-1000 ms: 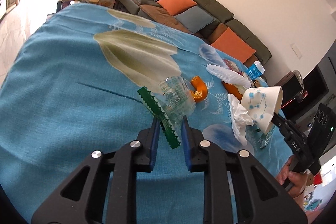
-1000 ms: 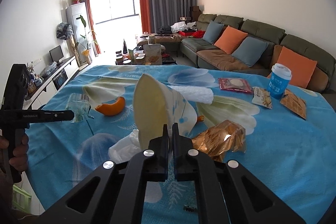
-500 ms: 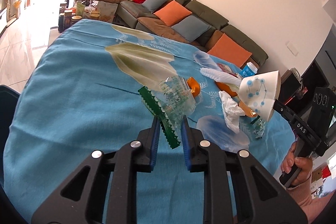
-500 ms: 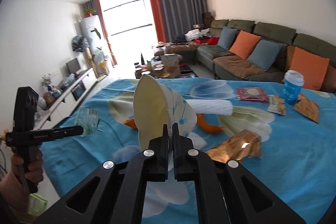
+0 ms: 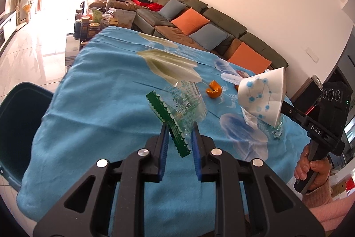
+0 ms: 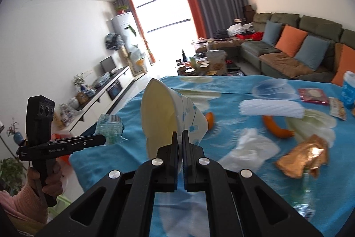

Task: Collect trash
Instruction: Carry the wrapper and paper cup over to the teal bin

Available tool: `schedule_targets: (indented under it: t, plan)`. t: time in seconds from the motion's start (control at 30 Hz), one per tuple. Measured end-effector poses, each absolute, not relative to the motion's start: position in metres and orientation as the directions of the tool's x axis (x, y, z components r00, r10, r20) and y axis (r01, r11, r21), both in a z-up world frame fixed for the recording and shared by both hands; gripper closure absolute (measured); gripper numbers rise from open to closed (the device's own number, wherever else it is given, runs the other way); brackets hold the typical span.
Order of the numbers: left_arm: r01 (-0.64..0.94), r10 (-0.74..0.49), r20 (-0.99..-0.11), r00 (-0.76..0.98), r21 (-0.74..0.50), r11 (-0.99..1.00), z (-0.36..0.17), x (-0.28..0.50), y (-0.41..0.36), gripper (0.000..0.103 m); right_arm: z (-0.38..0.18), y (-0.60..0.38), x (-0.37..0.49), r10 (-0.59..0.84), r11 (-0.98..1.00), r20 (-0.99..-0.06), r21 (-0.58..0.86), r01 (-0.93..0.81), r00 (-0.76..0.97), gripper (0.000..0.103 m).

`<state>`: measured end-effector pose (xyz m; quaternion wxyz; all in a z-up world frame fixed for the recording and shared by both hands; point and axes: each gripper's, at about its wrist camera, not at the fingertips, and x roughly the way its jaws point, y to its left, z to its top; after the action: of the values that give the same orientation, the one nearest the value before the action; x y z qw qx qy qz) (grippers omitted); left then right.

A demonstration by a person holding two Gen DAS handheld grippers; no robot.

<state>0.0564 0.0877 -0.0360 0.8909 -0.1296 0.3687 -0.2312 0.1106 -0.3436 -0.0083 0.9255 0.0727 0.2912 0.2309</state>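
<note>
In the left wrist view my left gripper (image 5: 179, 137) is shut on a crumpled clear plastic wrapper (image 5: 188, 103) with a green saw-toothed edge, held above the blue tablecloth (image 5: 106, 126). My right gripper (image 6: 180, 137) is shut on the rim of a white paper bowl (image 6: 164, 119) with blue dots, lifted off the table. The same bowl (image 5: 263, 96) shows at the right of the left wrist view. A dark bin (image 5: 20, 117) stands on the floor beside the table's left edge. The left gripper (image 6: 103, 139) with the wrapper (image 6: 109, 128) appears at the left of the right wrist view.
On the cloth lie an orange peel (image 6: 277, 128), a crumpled tissue (image 6: 250, 150), a gold foil wrapper (image 6: 304, 158), white ruffled paper (image 6: 270, 107), a red packet (image 6: 312, 96) and a blue cup (image 6: 348, 92). A sofa (image 6: 299, 48) runs along the far wall.
Both grippers drew back towards the table's near left edge, each keeping its hold. The dark bin came into the left wrist view. The right gripper's view swung left.
</note>
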Motion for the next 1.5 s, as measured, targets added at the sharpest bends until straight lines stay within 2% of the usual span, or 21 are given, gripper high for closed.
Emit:
schedule_targets:
  t: [0.5, 1.5]
  plan:
    - [0.267, -0.468, -0.594, 0.655, -0.397, 0.878, -0.034, 0.026, 0.120, 0.083, -0.013, -0.290, 0.117, 0.574, 0.816, -0.518, 0.298, -0.495, 0.634, 0.100]
    - [0.145, -0.367, -0.591, 0.718, -0.388, 0.910, -0.029, -0.016, 0.175, 0.083, -0.011, -0.224, 0.128, 0.686, 0.712, -0.518, 0.333, -0.618, 0.511, 0.100]
